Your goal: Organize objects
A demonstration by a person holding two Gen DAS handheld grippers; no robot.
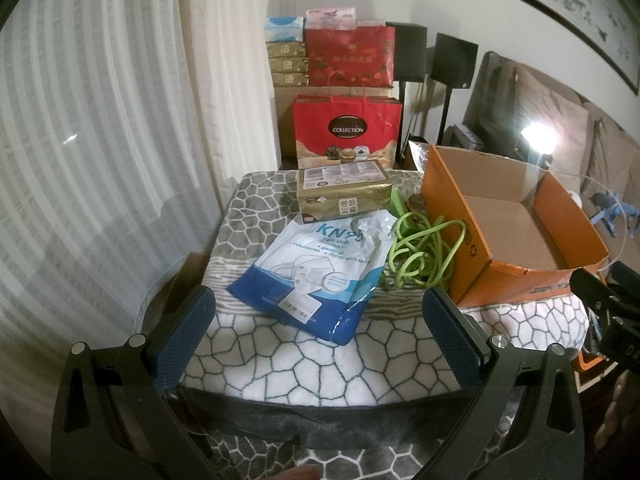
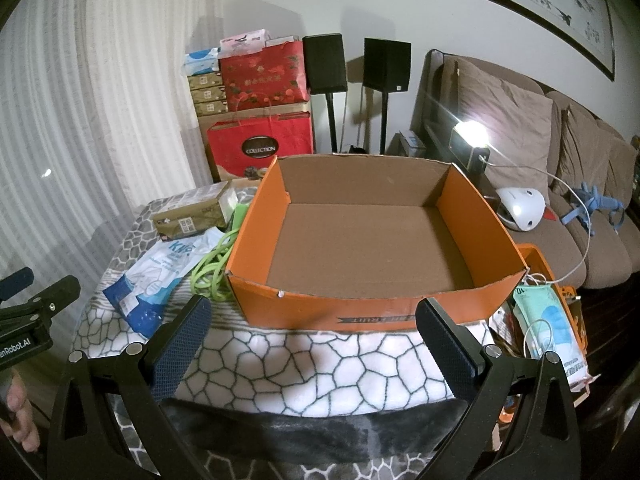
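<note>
While tilted down over the near edge of the blanket-covered surface (image 1: 320,360), left tool (image 1: 320,316) spread wide, gripping nothing; right tool (image 2: 312,320) likewise wide and empty. Just beyond the left tool, KN95 mask packet (image 1: 316,268) lying flat, touching the gold tissue pack (image 1: 344,192) at its far end. Right of it, tangled green cable (image 1: 424,252), beside the empty orange cardboard box (image 2: 472,216) at far right.

one box (image 2: 472,224), one mask pack (image 1: 316,264), one cable (image 1: 424,252)
</note>
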